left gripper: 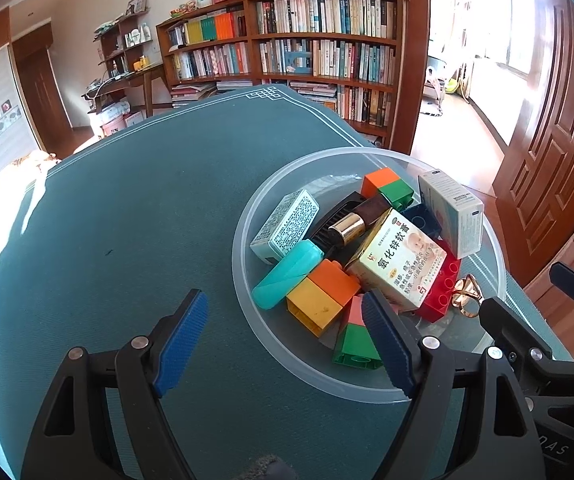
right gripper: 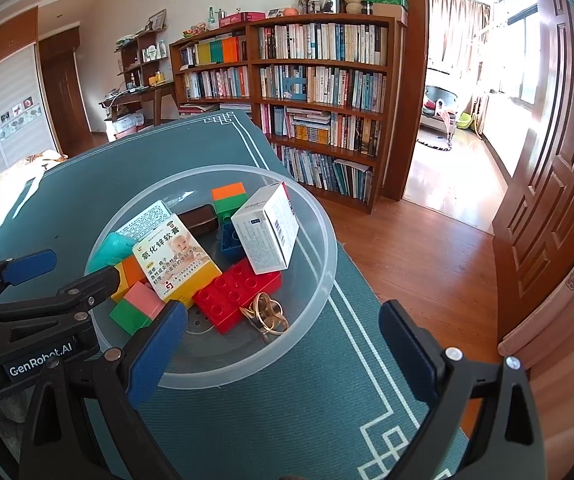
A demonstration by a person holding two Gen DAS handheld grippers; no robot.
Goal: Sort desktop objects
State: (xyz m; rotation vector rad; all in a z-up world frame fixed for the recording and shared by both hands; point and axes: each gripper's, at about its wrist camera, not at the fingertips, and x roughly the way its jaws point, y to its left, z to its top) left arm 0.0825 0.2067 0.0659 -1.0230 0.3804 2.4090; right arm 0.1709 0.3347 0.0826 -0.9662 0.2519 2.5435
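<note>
Lipstick [left gripper: 361, 216] shows only leftward; bowl [right gripper: 319, 216] fills both views.

A wooden bookcase [left gripper: 319, 52] full of books stands beside an open brown door [right gripper: 547, 152].

Home study/living rm: full bookshelves [right gripper: 319, 92], wood doors [right gripper: 559, 160], curtains [right gripper: 453, 28].

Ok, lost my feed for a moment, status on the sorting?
Left claw open, right claw open, both empty. Clear bowl full of blocks and boxes, nothing sorted out yet. Nothing in the way.
</note>
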